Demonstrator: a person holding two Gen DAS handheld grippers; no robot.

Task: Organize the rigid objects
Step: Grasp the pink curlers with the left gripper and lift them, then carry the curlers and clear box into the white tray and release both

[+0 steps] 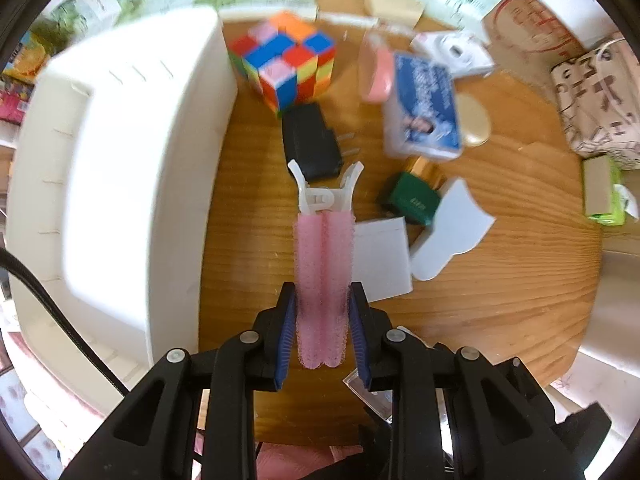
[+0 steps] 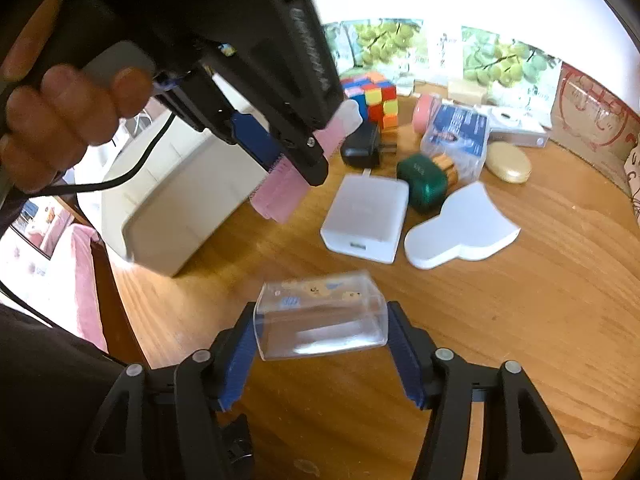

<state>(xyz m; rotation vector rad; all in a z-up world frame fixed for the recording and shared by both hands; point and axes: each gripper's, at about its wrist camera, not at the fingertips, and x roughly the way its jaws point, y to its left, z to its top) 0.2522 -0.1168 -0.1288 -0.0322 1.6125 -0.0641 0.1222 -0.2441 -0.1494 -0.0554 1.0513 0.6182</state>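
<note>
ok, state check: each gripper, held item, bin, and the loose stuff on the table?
left gripper: shut on pink hair clip, lifted off table
right gripper: shut on clear plastic box, above table
white bin: upright, on the table
Rubik's cube: scrambled, on table
white charger: flat, unplugged
black adapter: lying flat

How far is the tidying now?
Nothing visibly stored yet. In hand: left claw grips the pink hair clip; right claw holds the clear box. Left on the table: cube, black charger, white charger, green case.
</note>
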